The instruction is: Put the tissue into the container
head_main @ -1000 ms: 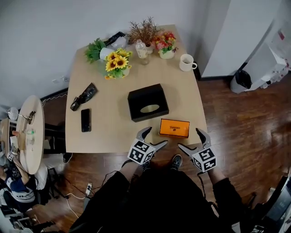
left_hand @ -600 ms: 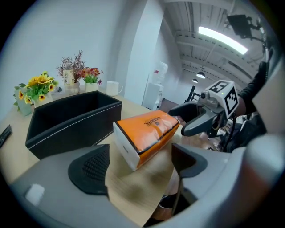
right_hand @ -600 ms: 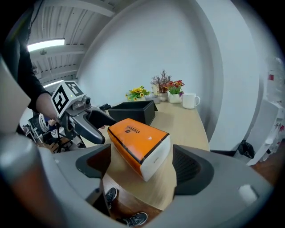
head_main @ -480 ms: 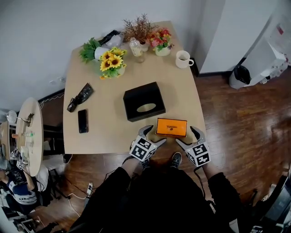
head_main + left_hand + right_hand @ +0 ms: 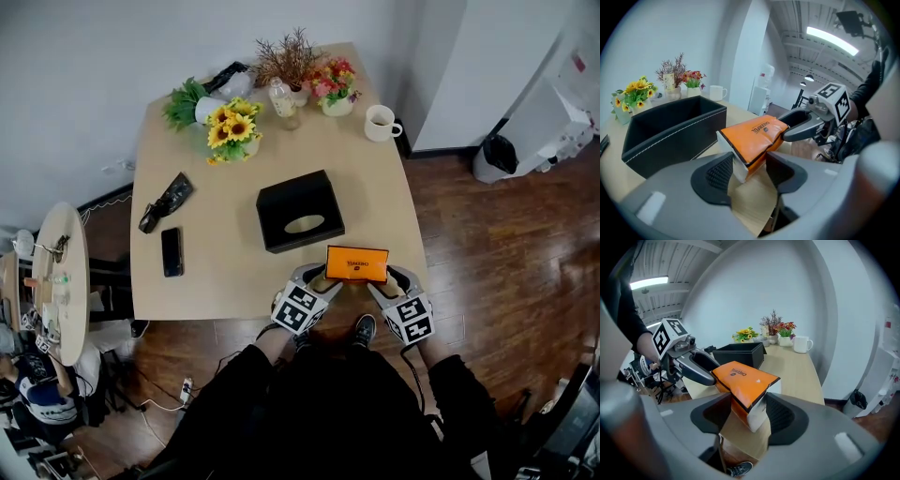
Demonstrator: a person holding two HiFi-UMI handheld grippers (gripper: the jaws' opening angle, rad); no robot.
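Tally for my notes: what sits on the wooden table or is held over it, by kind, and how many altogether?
flower or plant bunches: 4 (sunflowers, green leaves, dried sprigs, red-pink flowers)
mug: 1
bottle: 1
phone: 1
black container: 1
orange tissue pack: 1
dark item beside the phone, kind unclear: 1
total: 10

Probably an office or meeting corner: a pale wooden surface point(image 5: 234, 272) against a white wall carries potted flowers point(image 5: 234, 127), a white mug point(image 5: 380, 123) and a phone point(image 5: 172, 251). Around it are a dark wood floor point(image 5: 487, 244), a lined bin point(image 5: 497, 155) and strip lights point(image 5: 832, 40) on a bare ceiling.
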